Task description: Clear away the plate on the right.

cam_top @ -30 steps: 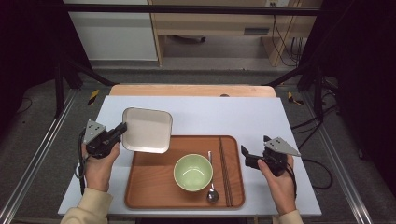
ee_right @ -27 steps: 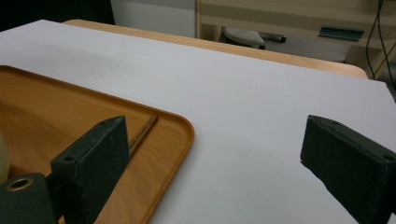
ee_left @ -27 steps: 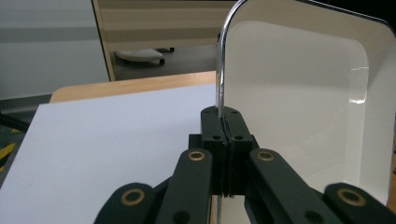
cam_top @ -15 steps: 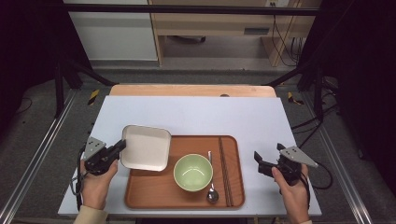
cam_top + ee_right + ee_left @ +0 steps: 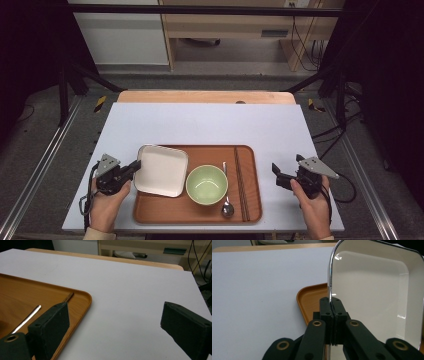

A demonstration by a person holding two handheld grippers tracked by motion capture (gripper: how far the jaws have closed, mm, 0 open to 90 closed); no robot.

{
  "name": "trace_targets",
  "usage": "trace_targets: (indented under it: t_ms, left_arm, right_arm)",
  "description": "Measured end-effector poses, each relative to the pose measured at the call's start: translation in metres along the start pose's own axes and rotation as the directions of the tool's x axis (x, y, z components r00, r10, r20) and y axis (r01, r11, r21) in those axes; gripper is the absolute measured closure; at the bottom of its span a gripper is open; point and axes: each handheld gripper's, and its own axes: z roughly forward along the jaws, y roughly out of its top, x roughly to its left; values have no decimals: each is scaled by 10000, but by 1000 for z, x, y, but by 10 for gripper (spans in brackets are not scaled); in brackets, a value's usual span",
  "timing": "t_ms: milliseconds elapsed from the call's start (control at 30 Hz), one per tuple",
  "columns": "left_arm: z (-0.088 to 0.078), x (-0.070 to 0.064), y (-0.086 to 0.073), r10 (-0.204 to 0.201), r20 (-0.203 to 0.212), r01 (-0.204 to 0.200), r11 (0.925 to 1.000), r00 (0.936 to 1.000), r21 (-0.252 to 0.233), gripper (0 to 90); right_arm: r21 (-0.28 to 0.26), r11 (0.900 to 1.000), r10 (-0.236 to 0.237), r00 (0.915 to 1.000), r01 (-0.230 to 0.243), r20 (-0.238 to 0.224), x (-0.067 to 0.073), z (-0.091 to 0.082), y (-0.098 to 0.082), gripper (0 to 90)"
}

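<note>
Pinching the near-left rim of the square white plate (image 5: pixel 161 170), the left tool (image 5: pixel 134 167) is being held closed on it, its two black jaws pressed together on the thin metal edge, as the left gripper view makes plain. The plate (image 5: pixel 377 292) is being carried over the left end of the wooden tray (image 5: pixel 252 200), beside the green bowl (image 5: pixel 206 184); whether its underside is touching the tray floor or hanging just above it cannot be told. A spoon (image 5: pixel 227 207) and a pair of chopsticks (image 5: pixel 240 182) are lying on the tray to the right of the bowl.

The right tool (image 5: pixel 276 175) is being held open and empty over the bare table (image 5: pixel 210 125), just off the tray's right edge (image 5: pixel 85 298), with nothing between its jaws.

By judgement, the plate is being set down on the tray. For this to be done well, the plate should be kept level while being lowered, so that the far edge is not dropped first and nothing is clattered against the bowl. The grip should be kept firm until the base is resting flat inside the tray's raised lip, and only then should the jaws be opened and drawn back along the rim line, so the plate is not being dragged leftward over the lip. The right tool should be kept clear of the chopsticks.
</note>
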Motion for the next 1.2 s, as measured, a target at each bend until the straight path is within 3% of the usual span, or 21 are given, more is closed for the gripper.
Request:
trace_targets:
  t_ms: [233, 400, 967, 1200]
  left_arm:
    - [16, 7, 3, -549, 247, 539, 9977, 9982, 416, 888]
    - [33, 12, 6, -734, 423, 701, 9948, 9964, 744, 885]
    - [54, 9, 0, -1100, 546, 1013, 9848, 9924, 1411, 882]
    - [54, 7, -4, -985, 660, 853, 9801, 9930, 1793, 878]
  right_arm:
    - [199, 9997, 106, 9999, -105, -86, 0, 4, -2, 84]
    - [311, 9995, 93, 9999, -89, -137, 1, 6, -3, 83]
    - [468, 9988, 176, 9995, -164, -251, -1, 9, -5, 82]
    - [539, 9985, 98, 9996, -84, -259, -1, 10, -5, 82]
